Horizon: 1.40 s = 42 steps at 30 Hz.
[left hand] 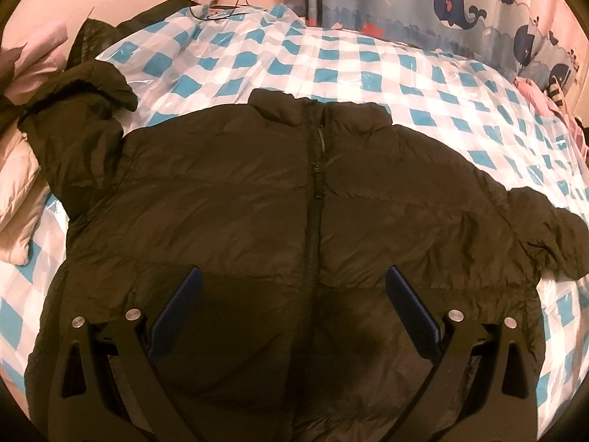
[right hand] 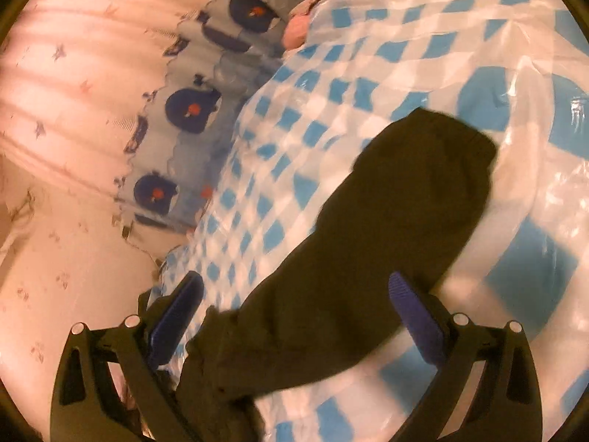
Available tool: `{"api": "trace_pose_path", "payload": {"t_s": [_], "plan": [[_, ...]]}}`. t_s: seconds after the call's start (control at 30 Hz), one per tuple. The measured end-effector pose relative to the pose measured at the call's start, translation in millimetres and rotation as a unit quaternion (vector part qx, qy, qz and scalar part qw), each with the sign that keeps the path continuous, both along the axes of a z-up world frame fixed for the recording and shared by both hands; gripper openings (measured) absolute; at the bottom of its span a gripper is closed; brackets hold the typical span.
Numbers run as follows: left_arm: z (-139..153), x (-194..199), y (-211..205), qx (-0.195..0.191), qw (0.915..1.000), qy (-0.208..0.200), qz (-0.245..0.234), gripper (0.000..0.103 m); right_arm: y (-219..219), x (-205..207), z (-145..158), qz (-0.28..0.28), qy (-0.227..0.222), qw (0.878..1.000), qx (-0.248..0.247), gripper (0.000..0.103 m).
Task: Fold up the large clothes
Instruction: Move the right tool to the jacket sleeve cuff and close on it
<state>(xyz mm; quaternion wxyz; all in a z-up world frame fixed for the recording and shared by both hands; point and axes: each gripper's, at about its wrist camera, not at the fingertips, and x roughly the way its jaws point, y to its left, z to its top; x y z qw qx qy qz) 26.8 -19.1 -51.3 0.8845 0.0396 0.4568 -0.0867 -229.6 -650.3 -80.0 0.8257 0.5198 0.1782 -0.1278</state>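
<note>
Jacket (left hand: pixel 294 199) fills the frame's middle, spread flat and zipped for folding. Left gripper (left hand: pixel 292 294) hovers wide open above its hem. Right gripper (right hand: pixel 294 305), jaws apart, straddles one sleeve (right hand: pixel 368 258) lying on the checkered sheet (right hand: pixel 368 66).

Two wrist fisheyes over a jacket on a checked sheet.
Left wrist view sits close above the jacket (left hand: pixel 294 199) hem, facing along the zipper toward the collar and whale curtain (left hand: pixel 460 7). Right wrist view hovers near one sleeve (right hand: pixel 368 258), blurred. Both share jacket, checked sheet (left hand: pixel 368 62), curtain.
</note>
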Motion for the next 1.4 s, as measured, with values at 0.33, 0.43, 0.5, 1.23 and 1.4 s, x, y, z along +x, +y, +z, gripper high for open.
{"api": "trace_pose_path", "payload": {"t_s": [0.33, 0.43, 0.5, 1.23, 1.4], "plan": [[-7, 2, -18, 0.025, 0.9997, -0.002, -0.008, 0.095, -28, 0, -21, -0.008, 0.045, 0.999, -0.002, 0.097], [-7, 2, -20, 0.027, 0.9996, -0.002, -0.009, 0.095, -37, -5, -28, -0.015, 0.065, 0.998, -0.002, 0.097], [-8, 2, -23, 0.031, 0.9994, -0.002, -0.011, 0.095, -45, -9, -35, -0.024, 0.06, 0.998, 0.008, 0.097], [-17, 1, -37, 0.052, 0.9985, -0.001, -0.017, 0.095, -51, 51, -13, 0.005, 0.084, 0.996, 0.0, 0.097], [-17, 3, -36, 0.047, 0.9988, 0.001, -0.011, 0.095, -60, 59, -33, 0.009, 0.081, 0.997, 0.006, 0.053]]}}
